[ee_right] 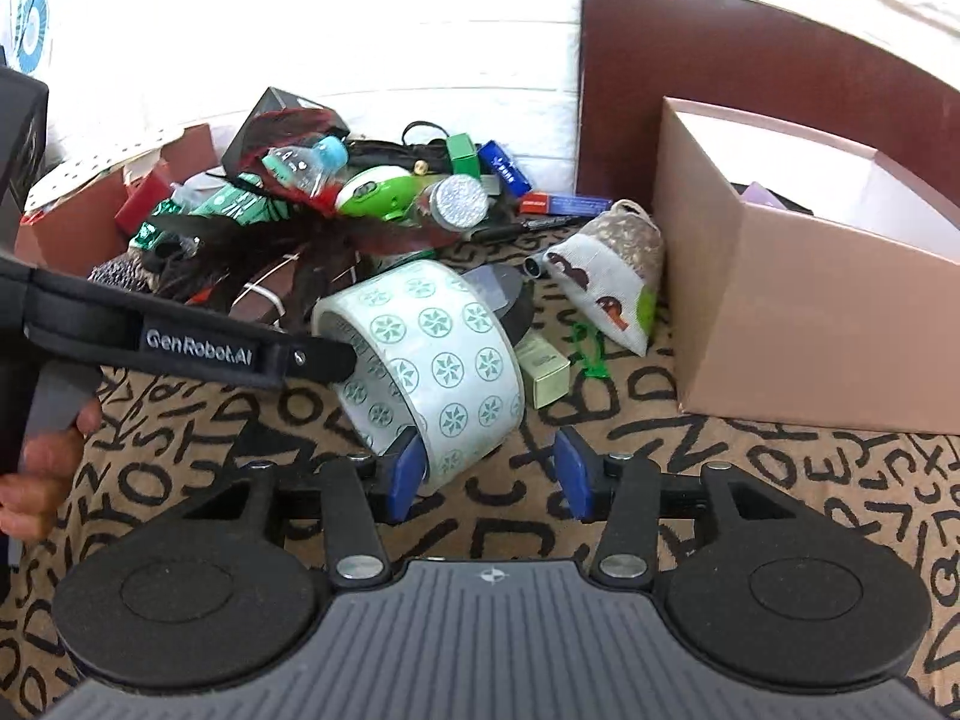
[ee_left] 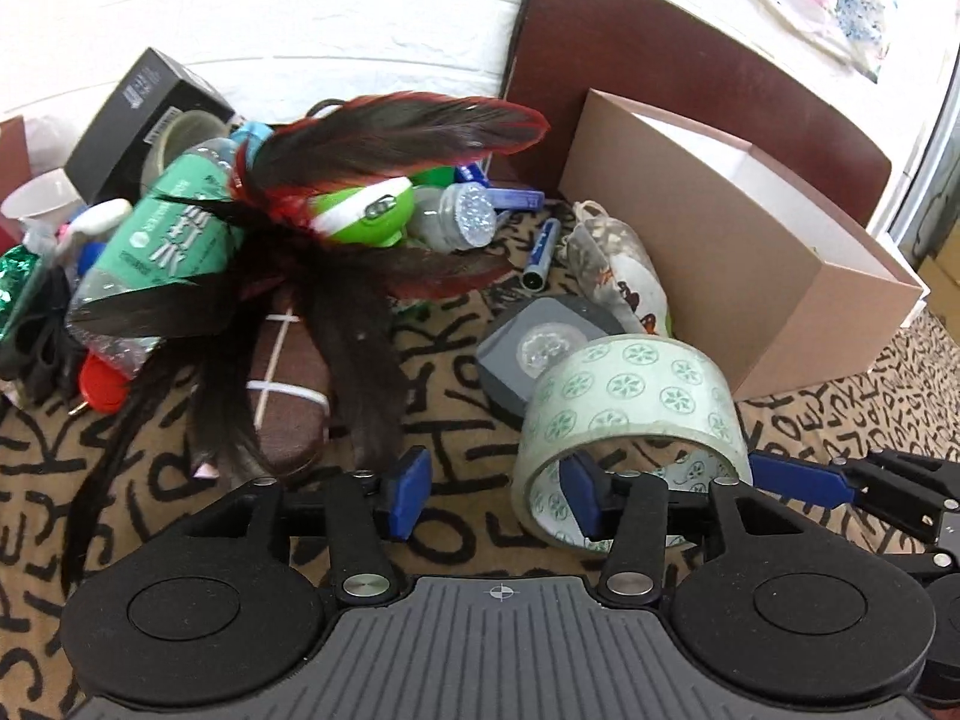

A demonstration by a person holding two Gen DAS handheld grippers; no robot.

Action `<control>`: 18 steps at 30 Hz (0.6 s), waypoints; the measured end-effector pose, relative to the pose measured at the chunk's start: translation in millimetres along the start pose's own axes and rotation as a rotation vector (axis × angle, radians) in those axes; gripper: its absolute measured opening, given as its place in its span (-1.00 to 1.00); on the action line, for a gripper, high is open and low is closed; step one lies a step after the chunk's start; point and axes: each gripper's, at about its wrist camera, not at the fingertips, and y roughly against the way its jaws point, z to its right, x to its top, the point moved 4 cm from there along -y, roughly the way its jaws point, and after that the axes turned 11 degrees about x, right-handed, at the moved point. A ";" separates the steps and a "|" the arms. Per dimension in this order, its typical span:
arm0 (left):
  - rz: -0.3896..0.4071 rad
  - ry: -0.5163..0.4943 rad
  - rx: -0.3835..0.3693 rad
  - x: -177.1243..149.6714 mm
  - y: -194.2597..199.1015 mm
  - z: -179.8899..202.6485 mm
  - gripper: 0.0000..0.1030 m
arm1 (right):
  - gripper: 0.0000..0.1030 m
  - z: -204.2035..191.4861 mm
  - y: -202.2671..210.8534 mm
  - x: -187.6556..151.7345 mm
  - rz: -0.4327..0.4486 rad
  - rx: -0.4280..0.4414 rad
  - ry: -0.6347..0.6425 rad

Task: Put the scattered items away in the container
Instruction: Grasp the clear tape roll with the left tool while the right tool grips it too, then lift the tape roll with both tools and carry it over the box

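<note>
A roll of clear tape point(ee_left: 630, 414) printed with green flowers lies on the letter-patterned cloth. My left gripper point(ee_left: 495, 498) is open; its right finger point(ee_left: 582, 501) sits inside the roll's hole. In the right wrist view my right gripper point(ee_right: 489, 477) is open, its left finger point(ee_right: 408, 471) touching the roll point(ee_right: 432, 360); the right gripper's blue finger also shows in the left wrist view point(ee_left: 804, 477). The pink cardboard box point(ee_left: 738, 252) stands open at the right, also in the right wrist view point(ee_right: 804, 300).
A pile lies behind: dark red feathers point(ee_left: 384, 138), a green-labelled bottle point(ee_left: 162, 252), a green gadget point(ee_left: 366, 210), a glitter-capped jar point(ee_left: 468, 216), a grey punch point(ee_left: 540, 348), a printed pouch point(ee_right: 612, 276), a blue pen point(ee_left: 540, 255). A brown chair back point(ee_left: 690, 72) stands behind the box.
</note>
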 end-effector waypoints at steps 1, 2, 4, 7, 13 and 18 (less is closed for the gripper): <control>-0.001 -0.005 -0.002 1.1 -1.8 2.4 0.22 | 0.02 2.6 -3.2 0.7 0.002 -0.006 -0.012; -0.006 -0.014 -0.009 2.2 -4.1 5.3 0.20 | 0.00 4.8 -5.0 1.4 0.003 -0.012 -0.025; -0.024 -0.030 -0.030 3.7 -8.3 11.5 -0.31 | -0.18 8.3 -6.8 2.1 0.009 -0.015 -0.049; -0.023 -0.054 -0.037 3.9 -10.1 20.0 -0.23 | -0.41 8.9 -8.2 3.4 0.015 -0.016 -0.060; -0.028 -0.064 -0.021 1.9 -14.3 26.1 -0.16 | -0.51 7.0 -7.4 4.4 0.023 -0.024 -0.055; -0.046 -0.059 -0.024 1.6 -16.0 26.3 -0.18 | -0.51 6.9 -8.0 4.7 0.023 -0.033 -0.059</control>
